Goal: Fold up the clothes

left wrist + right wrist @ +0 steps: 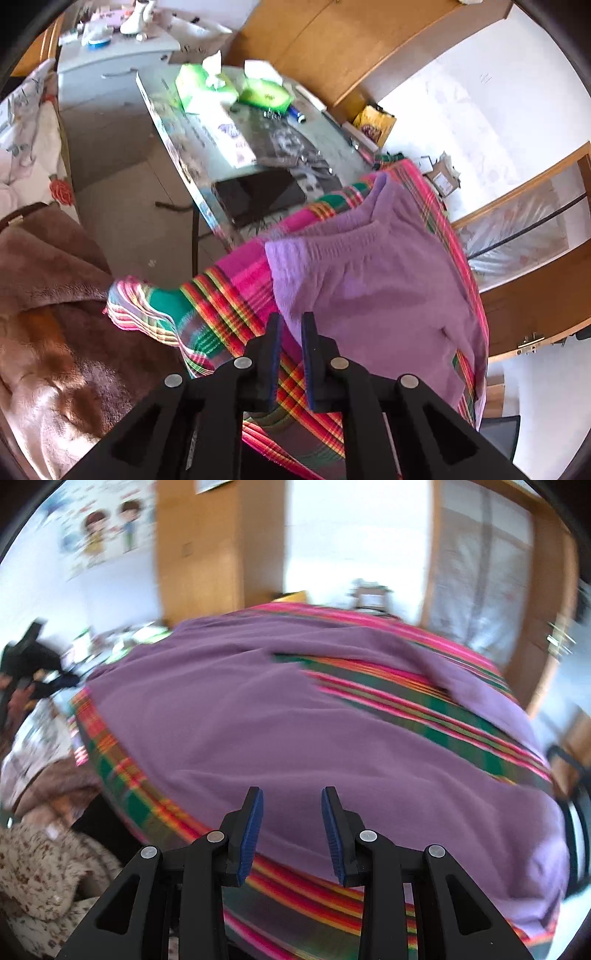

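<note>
On striped cloth (pixel 236 295) over desk (pixel 177 147): purple garment (pixel 369 280) lies spread, partly folded. Left tool (pixel 291 325) slightly parted, nothing gripped, at garment's near edge. Right tool (pixel 291 801) released, above garment (pixel 258 720), w/ nothing between pads.

You are facing a purple fleece garment (pixel 369 280) covering most of the striped pink-and-green woven cloth (pixel 236 295), leaving only the cloth's border bare for passage. Beyond, green tissue packs (pixel 205 86) and a black flat tablet (pixel 258 195) are crowding the glass tabletop (pixel 173 125); a brown plush blanket (pixel 55 295) is bounding the left.
</note>
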The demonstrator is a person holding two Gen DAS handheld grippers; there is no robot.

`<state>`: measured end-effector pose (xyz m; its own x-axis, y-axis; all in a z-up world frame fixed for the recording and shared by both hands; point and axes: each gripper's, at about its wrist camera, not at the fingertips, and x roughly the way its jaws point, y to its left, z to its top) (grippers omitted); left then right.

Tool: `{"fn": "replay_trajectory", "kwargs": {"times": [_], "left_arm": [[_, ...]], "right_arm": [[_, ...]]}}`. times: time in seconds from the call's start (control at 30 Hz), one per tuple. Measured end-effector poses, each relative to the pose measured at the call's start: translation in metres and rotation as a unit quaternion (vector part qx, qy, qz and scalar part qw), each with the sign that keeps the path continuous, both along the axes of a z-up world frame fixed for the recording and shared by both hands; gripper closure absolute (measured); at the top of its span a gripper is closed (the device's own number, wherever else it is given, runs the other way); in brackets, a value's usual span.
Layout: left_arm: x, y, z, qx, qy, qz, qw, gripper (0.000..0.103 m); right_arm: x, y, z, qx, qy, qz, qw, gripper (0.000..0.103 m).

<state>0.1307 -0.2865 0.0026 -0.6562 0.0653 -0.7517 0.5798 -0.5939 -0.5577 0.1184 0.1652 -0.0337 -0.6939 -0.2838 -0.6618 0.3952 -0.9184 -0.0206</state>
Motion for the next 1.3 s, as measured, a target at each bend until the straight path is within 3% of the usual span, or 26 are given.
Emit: {"fn": "replay_trajectory", "kwargs": {"times": [0.1, 0.17, 0.3, 0.4, 0.53, 0.73, 0.9, 0.97, 1.1, 1.13, 1.2, 1.3], "left_arm": [[0.000, 0.009, 0.013, -0.005, 0.028, -0.004, 0.9996, 0.093], [-0.008, 0.024, 0.019, -0.015, 0.040, -0.027, 0.9987, 0.087], [-0.040, 0.070, 0.019, -0.019, 0.035, -0.123, 0.9916, 0.086], [-0.063, 0.112, 0.018, -0.033, 0.030, -0.191, 0.9805, 0.086], [-0.088, 0.171, 0.015, -0.038, 0.021, -0.291, 0.9558, 0.086], [-0.112, 0.243, 0.003, -0.045, -0.019, -0.393, 0.9184, 0.086], [-0.126, 0.281, -0.003, -0.046, -0.033, -0.445, 0.8938, 0.086], [-0.131, 0.297, -0.005, -0.047, -0.033, -0.472, 0.8799, 0.086], [-0.136, 0.326, -0.008, -0.057, -0.041, -0.505, 0.8605, 0.086], [-0.138, 0.333, -0.010, -0.058, -0.044, -0.512, 0.8562, 0.086], [-0.140, 0.343, -0.011, -0.058, -0.046, -0.523, 0.8489, 0.086], [-0.139, 0.355, -0.008, -0.075, -0.037, -0.533, 0.8417, 0.085]], "right_arm": [[0.000, 0.037, 0.001, -0.013, 0.001, -0.071, 0.997, 0.069], [0.003, 0.064, 0.003, -0.018, 0.006, -0.125, 0.992, 0.069], [0.016, 0.119, 0.008, -0.033, 0.021, -0.224, 0.974, 0.069], [0.026, 0.156, 0.008, -0.057, 0.025, -0.290, 0.955, 0.069], [0.031, 0.191, 0.002, -0.096, 0.015, -0.347, 0.933, 0.068], [0.028, 0.212, -0.002, -0.109, 0.013, -0.358, 0.927, 0.068], [0.017, 0.222, -0.009, -0.126, -0.001, -0.359, 0.925, 0.068], [0.014, 0.221, -0.011, -0.130, -0.003, -0.351, 0.927, 0.068], [0.007, 0.212, -0.014, -0.129, -0.008, -0.324, 0.937, 0.069], [0.006, 0.210, -0.013, -0.122, -0.007, -0.318, 0.940, 0.071], [0.004, 0.206, -0.011, -0.107, -0.004, -0.305, 0.946, 0.091], [0.002, 0.204, -0.006, -0.093, 0.002, -0.294, 0.951, 0.099]]}}
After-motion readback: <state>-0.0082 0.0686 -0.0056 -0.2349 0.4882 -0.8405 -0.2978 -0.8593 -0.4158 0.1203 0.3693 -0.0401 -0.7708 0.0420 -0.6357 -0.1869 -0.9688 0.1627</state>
